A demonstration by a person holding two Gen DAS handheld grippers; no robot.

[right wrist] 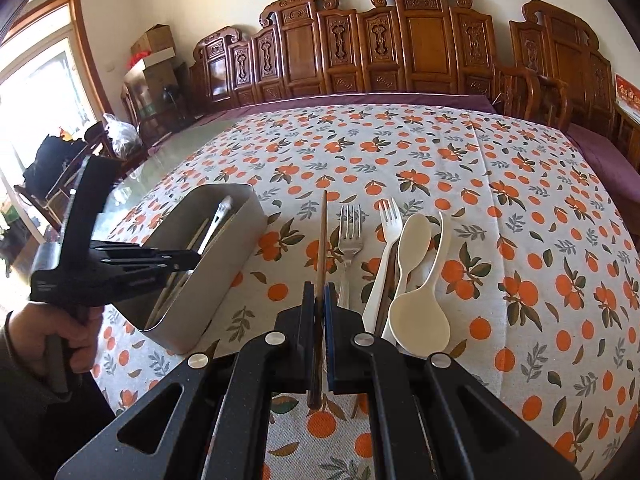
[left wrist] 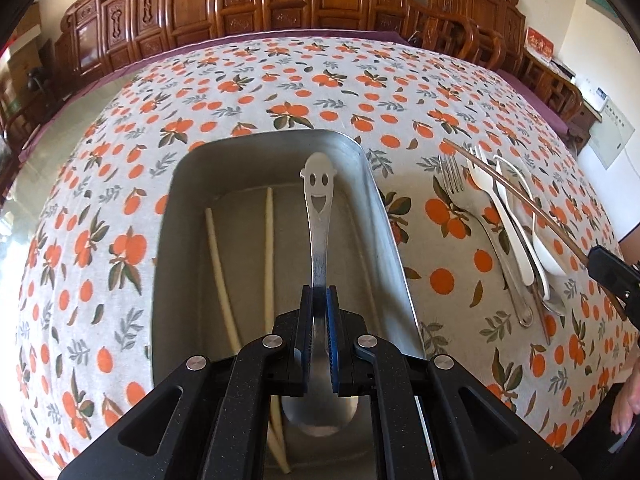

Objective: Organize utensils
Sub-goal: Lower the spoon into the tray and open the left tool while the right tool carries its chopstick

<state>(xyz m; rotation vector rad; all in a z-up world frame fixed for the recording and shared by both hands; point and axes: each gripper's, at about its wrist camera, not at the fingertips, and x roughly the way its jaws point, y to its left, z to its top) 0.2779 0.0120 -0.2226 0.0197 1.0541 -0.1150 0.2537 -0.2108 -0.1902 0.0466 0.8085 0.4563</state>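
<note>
Left wrist view: left claw is clamping a spoon over the tin, needing release; right claw is gripping a chopstick, tin-bound next.

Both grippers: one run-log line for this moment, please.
left gripper shut on smiley spoon over metal bin | right gripper shut on brown chopstick | forks, white spoons on tablecloth
</note>
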